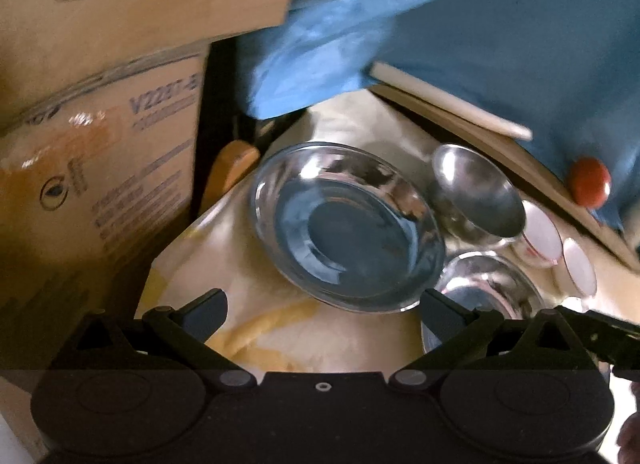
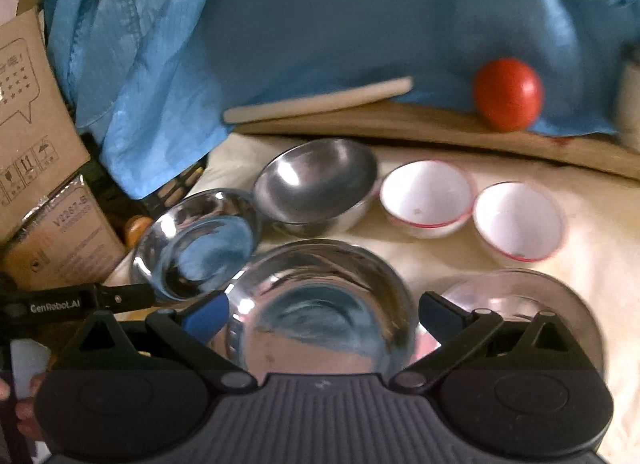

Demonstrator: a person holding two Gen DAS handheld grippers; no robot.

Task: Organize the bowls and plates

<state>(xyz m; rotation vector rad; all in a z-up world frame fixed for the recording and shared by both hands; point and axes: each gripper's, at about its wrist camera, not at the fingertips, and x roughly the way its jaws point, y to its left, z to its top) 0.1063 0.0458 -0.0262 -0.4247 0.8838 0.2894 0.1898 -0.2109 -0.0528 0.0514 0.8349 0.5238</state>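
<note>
**Inspector:** Left wrist view first. Your left gripper (image 1: 322, 314) hangs over the cream cloth-covered counter (image 1: 280, 328) with its fingers (image 1: 208, 310) wide apart, clamped on nothing and touching nothing. The shallow round steel plate (image 1: 348, 224) lies just ahead of them, flat on the cloth. Beyond it to the right sit a tilted deep steel bowl (image 1: 476, 196) and, nearer, a wide polished steel bowl (image 1: 488, 296) partly behind your right-hand finger.

**Operator:** So which step am I on?

**Inspector:** By my judgement, the approach. Nothing is lifted or stacked yet. The next move calls for you to carry the open fingers forward and straddle the plate's near rim before closing.

**Operator:** And the other side?

**Inspector:** Right wrist view. Your right gripper (image 2: 322, 314) is likewise spread wide and empty, poised above the same wide polished bowl, which fills the gap without contact that I can confirm. A clear glass bowl (image 2: 532, 296) sits just right of it. Two white bowls with red rims (image 2: 428, 192) stand side by side further back, near the tilted steel bowl. A red tomato (image 2: 508, 98) rests against the blue cloth (image 2: 320, 24) behind, well apart from the dishes. Thin, slick rims: seat the fingers squarely.
</note>
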